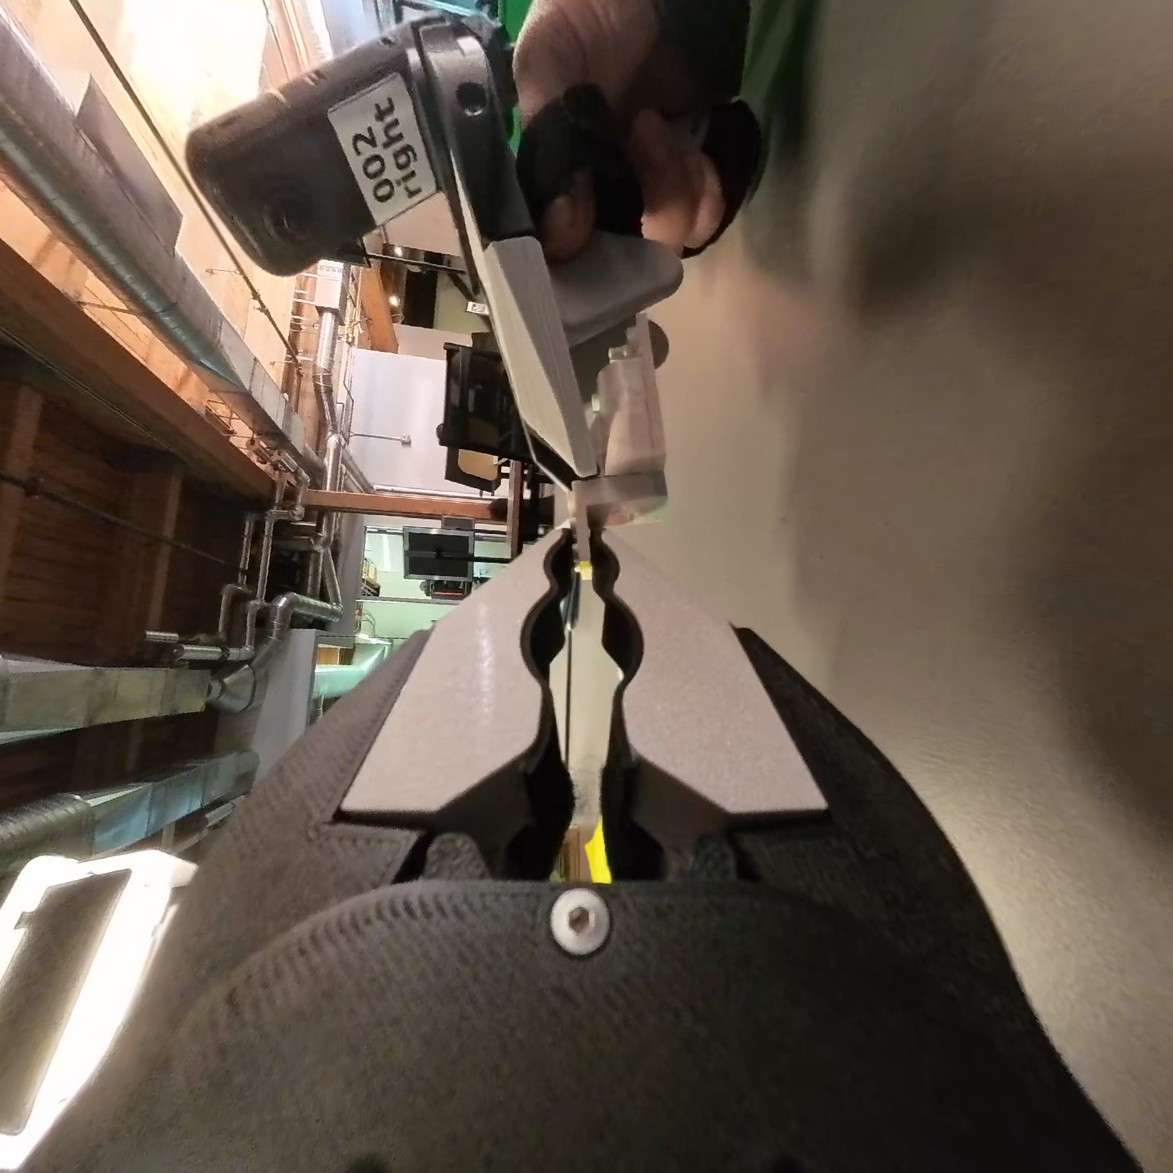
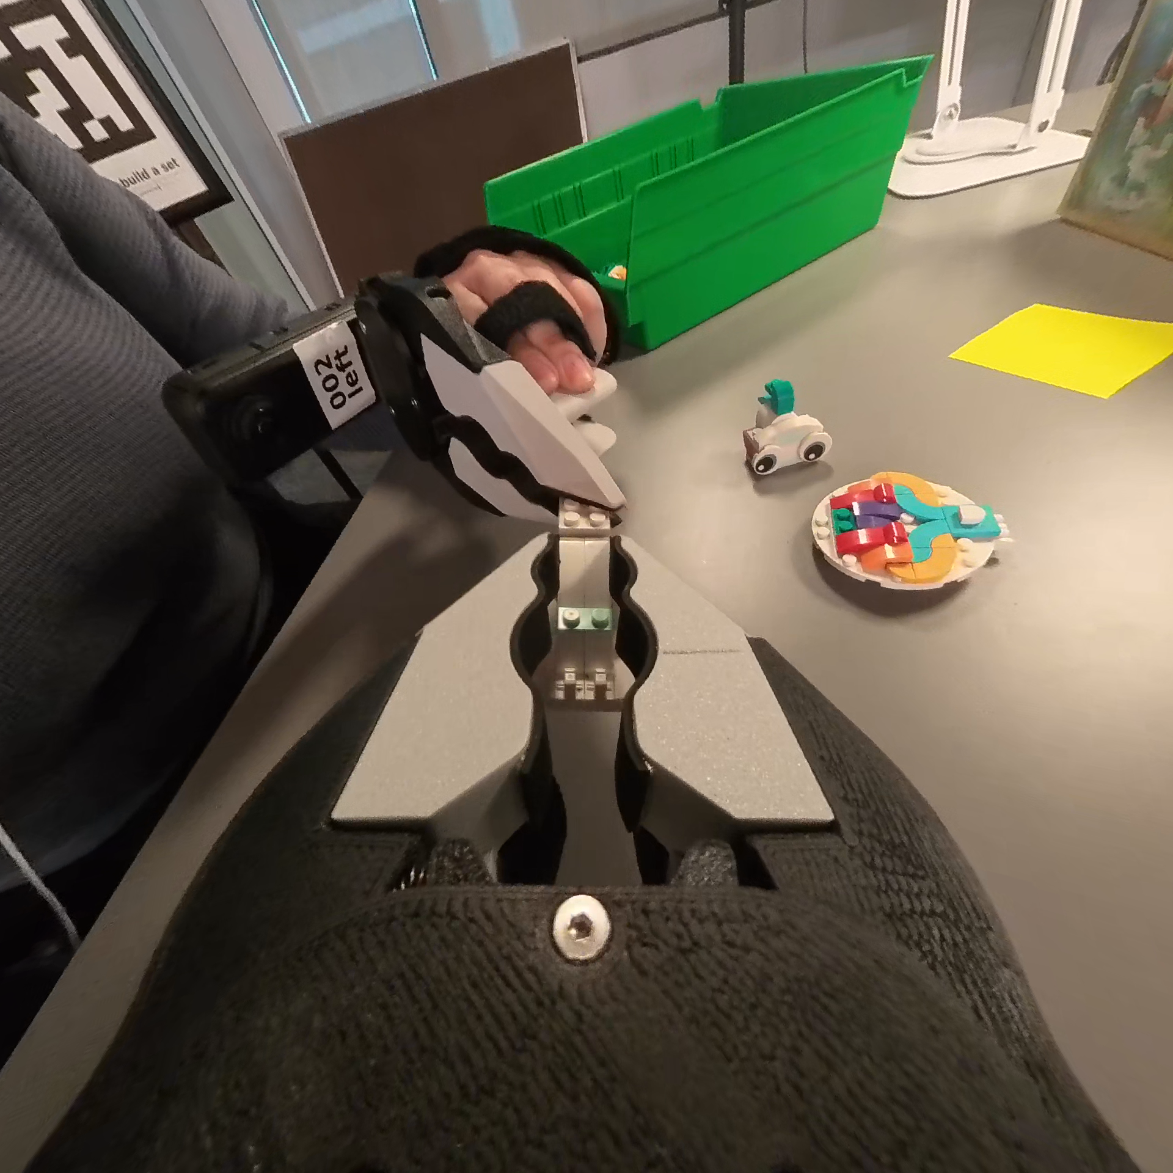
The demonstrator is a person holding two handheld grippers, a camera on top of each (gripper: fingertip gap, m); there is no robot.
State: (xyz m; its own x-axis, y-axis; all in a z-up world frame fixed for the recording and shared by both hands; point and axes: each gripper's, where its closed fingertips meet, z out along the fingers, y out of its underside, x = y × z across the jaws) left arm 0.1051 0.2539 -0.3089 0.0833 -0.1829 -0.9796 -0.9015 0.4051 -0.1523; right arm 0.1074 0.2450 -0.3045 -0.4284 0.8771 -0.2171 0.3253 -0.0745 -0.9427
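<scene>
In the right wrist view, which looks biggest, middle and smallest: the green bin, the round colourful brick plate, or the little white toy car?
1. Green bin, clearly largest.
2. Round brick plate.
3. White toy car, smallest.
The bin sits farthest from the camera yet looks biggest, so that ranking is safe. Plate and car lie at similar range.

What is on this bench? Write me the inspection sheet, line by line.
Surface: grey table, matte.
Job's things: grey brick assembly, held off the table.
Clutter: green bin; yellow sheet; toy car; round brick plate.
Grippers: right gripper shut on the assembly; left gripper pinching its far end.
Cables: one thin pale cord at the left edge.
Surroundings: brown board, white stand, framed print.
</scene>
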